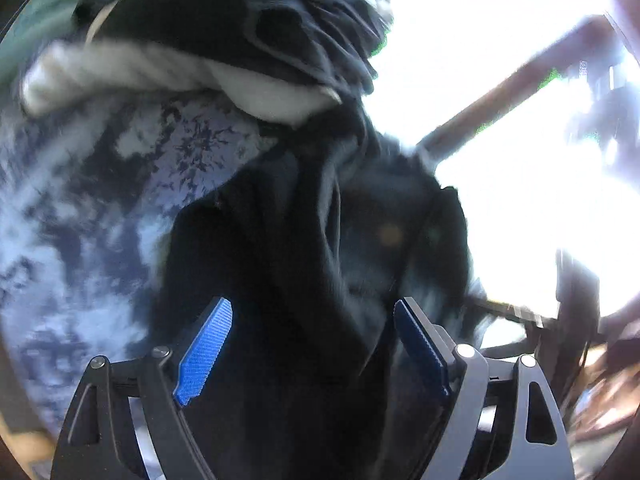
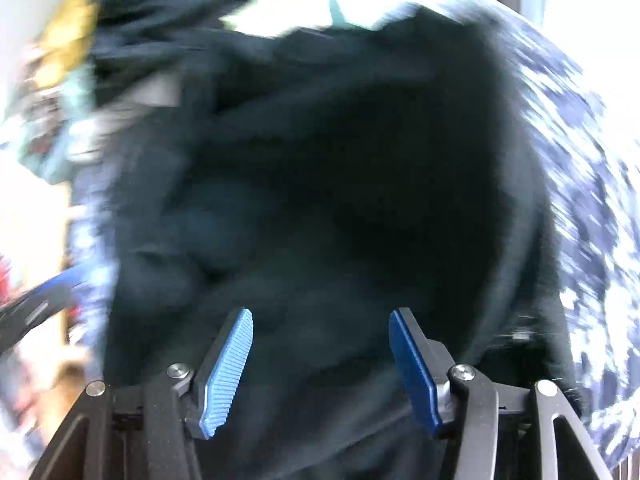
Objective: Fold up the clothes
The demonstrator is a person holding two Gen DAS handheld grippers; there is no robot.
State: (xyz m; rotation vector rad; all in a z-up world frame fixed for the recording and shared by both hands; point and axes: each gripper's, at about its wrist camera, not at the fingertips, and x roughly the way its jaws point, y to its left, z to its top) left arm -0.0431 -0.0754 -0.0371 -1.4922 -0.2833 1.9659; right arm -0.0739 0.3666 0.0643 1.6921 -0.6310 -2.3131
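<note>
Blue ribbed pads of my left gripper (image 1: 312, 312) stood wide apart with nothing pressed between them; a black garment (image 1: 304, 248) lay just beyond and below the tips, and I could not tell whether either pad brushed it. That garment ran lengthwise away from me in the left wrist view, a deep fold line climbing from near my fingers toward a bunched dark end at the top, where a white cloth (image 1: 132, 72) lay across it. It rested on a blue-and-white mottled bedsheet (image 1: 80, 216), which spread out to the left. A pale teal fabric (image 1: 36, 12) showed at the upper left edge, too blurred to name further. To the right, a brown wooden bar (image 1: 516, 84) slanted against a blown-out bright background. My right gripper (image 2: 322, 316) was likewise open, its pads separated, and the same black garment (image 2: 340, 168) filled nearly the whole right wrist view as a broad rumpled mass with one curved edge sweeping down its right side. The mottled sheet (image 2: 588, 216) appeared past that edge. A yellow fabric (image 2: 68, 40) sat at the upper left, heavily smeared. No containers were discernible in either view.
</note>
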